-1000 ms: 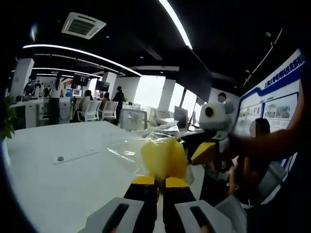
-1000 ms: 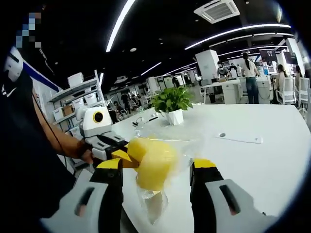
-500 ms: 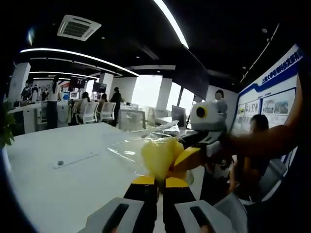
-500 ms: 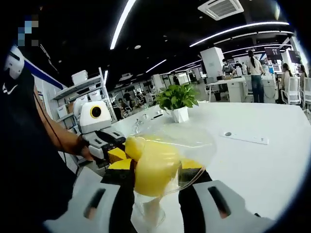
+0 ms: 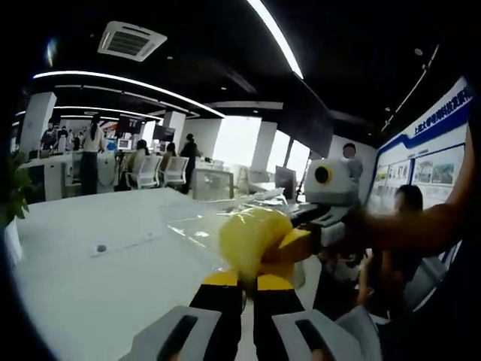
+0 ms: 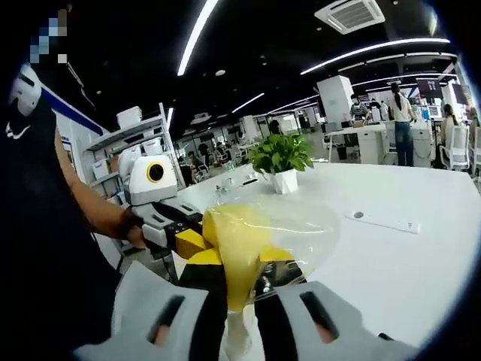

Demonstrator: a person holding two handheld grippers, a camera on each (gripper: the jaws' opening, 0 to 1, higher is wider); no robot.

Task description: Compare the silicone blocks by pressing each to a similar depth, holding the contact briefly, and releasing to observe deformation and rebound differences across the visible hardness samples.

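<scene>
A soft yellow silicone block (image 6: 234, 248) inside a clear plastic bag (image 6: 304, 226) hangs in the air above the white table (image 6: 421, 263). My right gripper (image 6: 239, 265) is shut on the block and squeezes it narrow. In the left gripper view the same block (image 5: 252, 235) bulges just above my left gripper (image 5: 242, 280), which is shut on its lower end through the bag (image 5: 192, 226). The right gripper (image 5: 291, 245) reaches in from the right and pinches the block's side. The left gripper (image 6: 188, 242) shows at the left of the right gripper view, against the block.
A potted plant (image 6: 279, 156) stands on the table behind the block. Shelves with boxes (image 6: 129, 124) line one wall and a poster board (image 5: 428, 162) the other. People, desks and chairs (image 5: 154, 169) are far back. The person's arm (image 5: 421, 226) is close.
The right gripper's jaws, wide apart a second ago, have closed onto the yellow block and pressed it thinner. The left gripper has kept its hold throughout.
</scene>
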